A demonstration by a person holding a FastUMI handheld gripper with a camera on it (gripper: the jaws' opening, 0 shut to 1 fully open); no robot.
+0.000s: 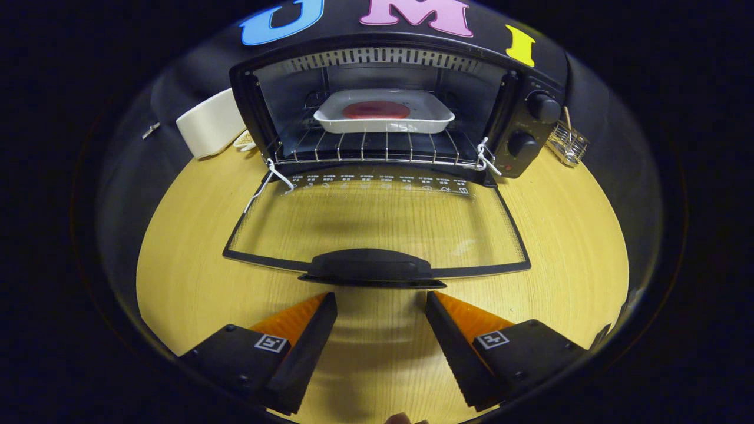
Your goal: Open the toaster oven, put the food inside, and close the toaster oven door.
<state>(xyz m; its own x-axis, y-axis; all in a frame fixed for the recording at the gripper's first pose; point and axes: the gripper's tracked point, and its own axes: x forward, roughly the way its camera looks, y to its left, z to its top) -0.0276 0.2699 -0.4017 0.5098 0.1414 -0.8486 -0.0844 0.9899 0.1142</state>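
Toaster oven [530, 126], frame centre: dish [383, 121] with probably food inside, door [377, 227] down; gripper [382, 309] open, empty, should lift handle [368, 268] squarely.

The toaster oven [389, 112] stands at the top centre of the frame on the table [565, 235]. Inside it, a dish [384, 112] holding food [376, 109] rests on the rack [377, 150]. The door [377, 227] lies folded down in front, its handle [368, 268] just ahead of the spread fingers [306, 330] at the bottom. A box [211, 122] sits left of the oven, a wire basket [566, 143] right.
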